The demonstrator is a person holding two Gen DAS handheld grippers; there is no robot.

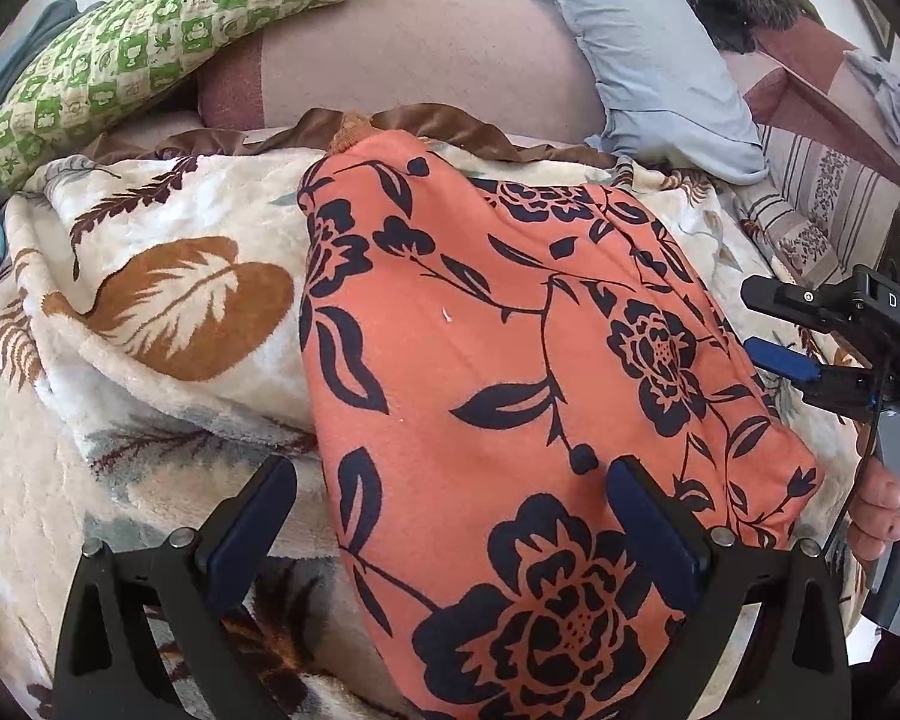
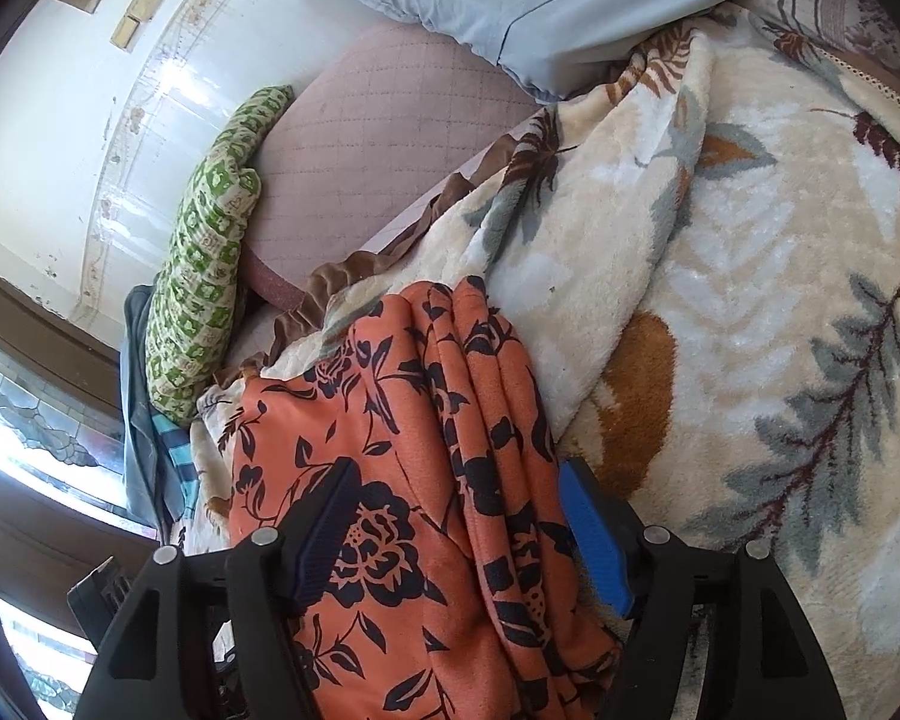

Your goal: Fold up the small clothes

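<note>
Orange floral garment [image 1: 510, 360] sits folded between both wide-open grippers, left gripper [image 1: 450, 516] and right gripper [image 2: 456, 516], neither gripping it.

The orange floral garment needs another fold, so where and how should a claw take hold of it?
Take the orange floral garment at its stacked side edge, where the layers bunch in ridges. Come in from the blanket side, level with the bed, so both fingers straddle all layers; the flat top offers nothing to pinch.
</note>
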